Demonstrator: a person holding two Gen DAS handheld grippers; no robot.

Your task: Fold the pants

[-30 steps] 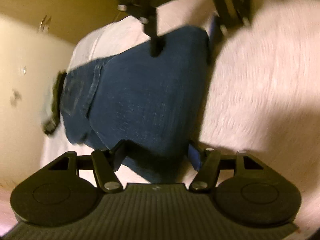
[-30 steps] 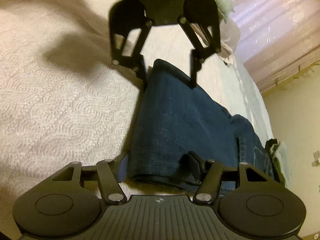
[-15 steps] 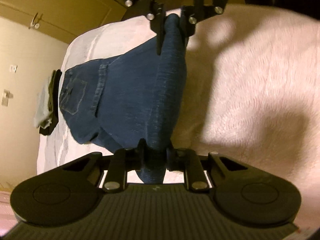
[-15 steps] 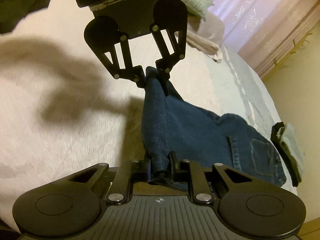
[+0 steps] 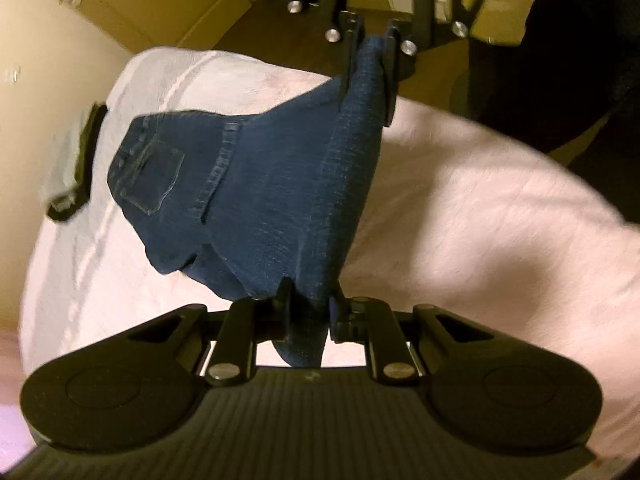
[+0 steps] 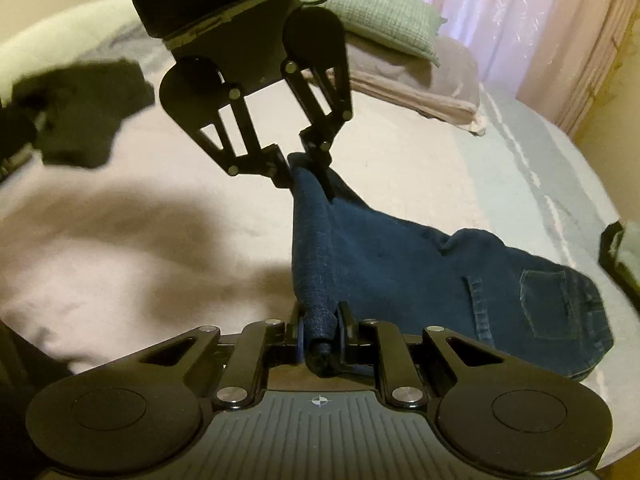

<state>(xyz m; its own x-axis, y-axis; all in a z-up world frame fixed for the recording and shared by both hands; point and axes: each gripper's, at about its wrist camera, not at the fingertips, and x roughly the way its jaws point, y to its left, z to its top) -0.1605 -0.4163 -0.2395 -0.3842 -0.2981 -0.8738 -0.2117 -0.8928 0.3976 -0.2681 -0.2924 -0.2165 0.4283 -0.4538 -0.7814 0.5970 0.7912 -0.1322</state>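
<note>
Dark blue jeans (image 5: 256, 200) lie on a pale quilted bed (image 5: 480, 220), back pocket (image 5: 150, 178) toward the far left. My left gripper (image 5: 310, 312) is shut on one corner of the leg end. Opposite it, my right gripper (image 5: 370, 52) is shut on the other corner. The denim edge is stretched taut between them and raised off the bed. In the right wrist view the right gripper (image 6: 320, 332) pinches bunched denim. The left gripper (image 6: 306, 172) holds the far end, and the jeans (image 6: 400, 264) slope down to the waist and pocket (image 6: 548, 304) at the right.
A dark garment (image 6: 80, 112) lies on the bed at the left. A green pillow (image 6: 384, 12) and folded beige linen (image 6: 420, 96) sit by the pink curtains (image 6: 520, 20). A dark-and-grey folded item (image 5: 76, 168) rests at the bed's edge. A person's dark clothing (image 5: 580, 60) stands beyond.
Both grippers went from open around the leg end lying flat to shut on it. They have since lifted that edge off the bed and pulled it taut between them.
</note>
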